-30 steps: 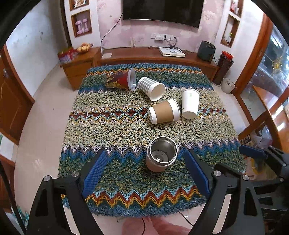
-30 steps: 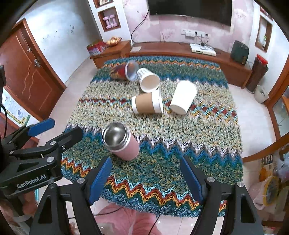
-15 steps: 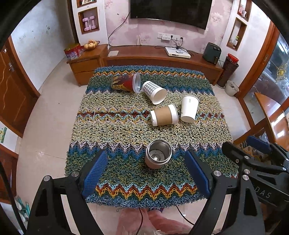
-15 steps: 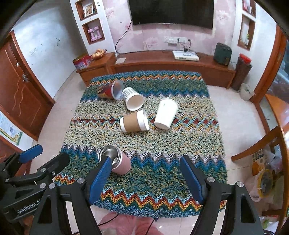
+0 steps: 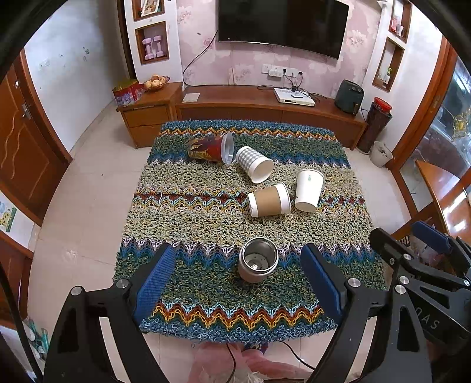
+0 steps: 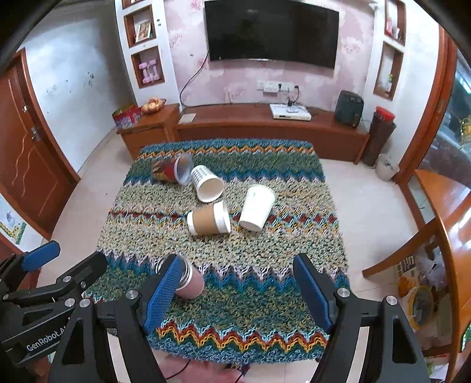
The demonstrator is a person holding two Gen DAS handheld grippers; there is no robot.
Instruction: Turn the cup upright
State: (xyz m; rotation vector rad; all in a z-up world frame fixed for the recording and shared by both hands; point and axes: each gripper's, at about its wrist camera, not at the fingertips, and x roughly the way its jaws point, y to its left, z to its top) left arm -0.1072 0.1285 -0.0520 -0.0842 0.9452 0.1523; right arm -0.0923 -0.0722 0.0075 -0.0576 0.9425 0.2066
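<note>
Several cups lie on a knitted zigzag cloth (image 5: 191,206). A steel cup with a pink body (image 5: 258,263) (image 6: 188,281) stands near the front edge, mouth up. A brown-sleeved paper cup (image 5: 269,200) (image 6: 209,219), a checked cup (image 5: 254,164) (image 6: 206,183) and a red patterned cup (image 5: 210,148) (image 6: 170,170) lie on their sides. A white cup (image 5: 308,190) (image 6: 256,207) stands mouth down, leaning. My left gripper (image 5: 237,280) is open above the front edge, jaws either side of the steel cup. My right gripper (image 6: 235,290) is open and empty to its right.
A wooden TV cabinet (image 5: 265,109) runs behind the table, with a TV (image 5: 282,23) on the wall. A wooden chair (image 6: 412,250) stands at the right. A bin (image 5: 379,153) sits on the tiled floor at the back right.
Both grippers have pulled back and up from the table, so the cups look smaller and farther. The steel cup stays put, and both grippers remain open.
</note>
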